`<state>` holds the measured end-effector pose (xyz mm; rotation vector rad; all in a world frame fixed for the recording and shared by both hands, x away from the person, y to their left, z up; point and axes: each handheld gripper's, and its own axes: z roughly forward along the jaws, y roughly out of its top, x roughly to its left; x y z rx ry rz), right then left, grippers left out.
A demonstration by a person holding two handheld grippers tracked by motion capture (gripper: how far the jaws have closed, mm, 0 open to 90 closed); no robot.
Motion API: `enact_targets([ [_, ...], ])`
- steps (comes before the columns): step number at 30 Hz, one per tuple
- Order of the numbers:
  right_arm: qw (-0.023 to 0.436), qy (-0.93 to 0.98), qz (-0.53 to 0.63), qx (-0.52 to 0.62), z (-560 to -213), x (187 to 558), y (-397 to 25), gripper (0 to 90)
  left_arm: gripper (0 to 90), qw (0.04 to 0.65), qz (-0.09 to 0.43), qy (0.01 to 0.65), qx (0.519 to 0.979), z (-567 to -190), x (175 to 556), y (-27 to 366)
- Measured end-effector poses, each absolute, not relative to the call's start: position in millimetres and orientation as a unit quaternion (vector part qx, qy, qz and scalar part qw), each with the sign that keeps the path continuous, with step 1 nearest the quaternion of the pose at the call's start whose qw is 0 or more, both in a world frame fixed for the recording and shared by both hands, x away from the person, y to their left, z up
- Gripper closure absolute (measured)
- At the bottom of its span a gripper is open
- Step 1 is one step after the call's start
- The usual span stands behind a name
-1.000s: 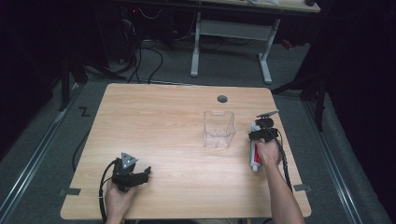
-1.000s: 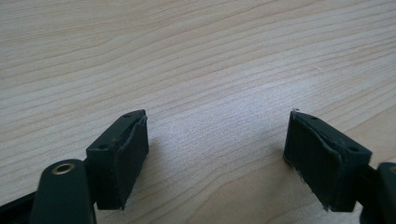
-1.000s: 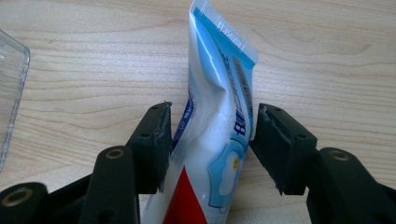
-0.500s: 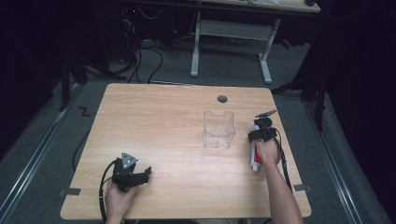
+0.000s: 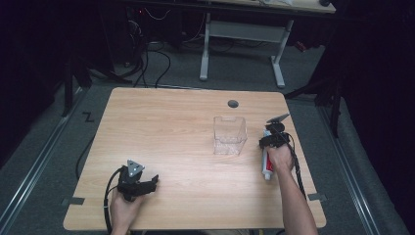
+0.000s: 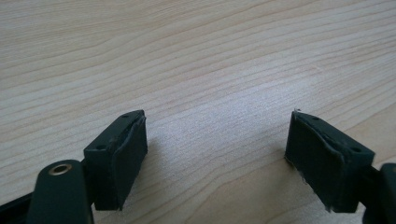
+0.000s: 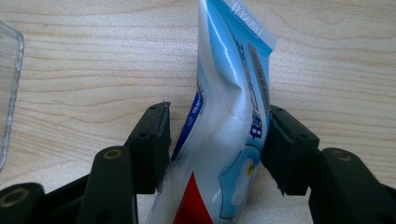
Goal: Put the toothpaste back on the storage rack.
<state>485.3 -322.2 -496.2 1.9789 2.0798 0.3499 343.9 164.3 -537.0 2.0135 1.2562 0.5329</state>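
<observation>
- right gripper (image 7: 215, 140) has its jaws around a toothpaste tube (image 7: 224, 121); both pads touch the tube and dent it
- high view: tube (image 5: 266, 164) lies flat on table (image 5: 186, 127) near the right edge, just right of clear plastic box (image 5: 229, 135)
- left gripper (image 6: 217, 154) wide apart, nothing between the jaws, low over bare wood at front left (image 5: 137, 180)
</observation>
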Motion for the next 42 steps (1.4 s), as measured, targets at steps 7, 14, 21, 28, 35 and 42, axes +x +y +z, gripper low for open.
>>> enact_targets([
  [7, 0.126, 0.718, 0.121, 0.673, -496, 485, -323, 49.3, 21.0, 0.347, 0.205, 0.484, 0.777, -537, 344, 164],
  [14, 0.121, 0.716, 0.122, 0.676, -495, 486, -323, 54.2, 20.9, 0.347, 0.205, 0.484, 0.777, -537, 344, 164],
  [21, 0.115, 0.725, 0.123, 0.668, -494, 485, -321, 67.8, 20.6, 0.348, 0.204, 0.482, 0.778, -537, 344, 164],
  [28, 0.121, 0.741, 0.104, 0.652, -492, 487, -311, 72.2, 20.7, 0.347, 0.204, 0.482, 0.778, -537, 344, 164],
  [35, 0.107, 0.751, 0.13, 0.639, -487, 482, -315, 72.6, 20.6, 0.347, 0.204, 0.482, 0.778, -537, 344, 164],
  [42, 0.101, 0.75, 0.175, 0.629, -473, 470, -326, 72.8, 20.6, 0.347, 0.204, 0.482, 0.778, -537, 344, 164],
])
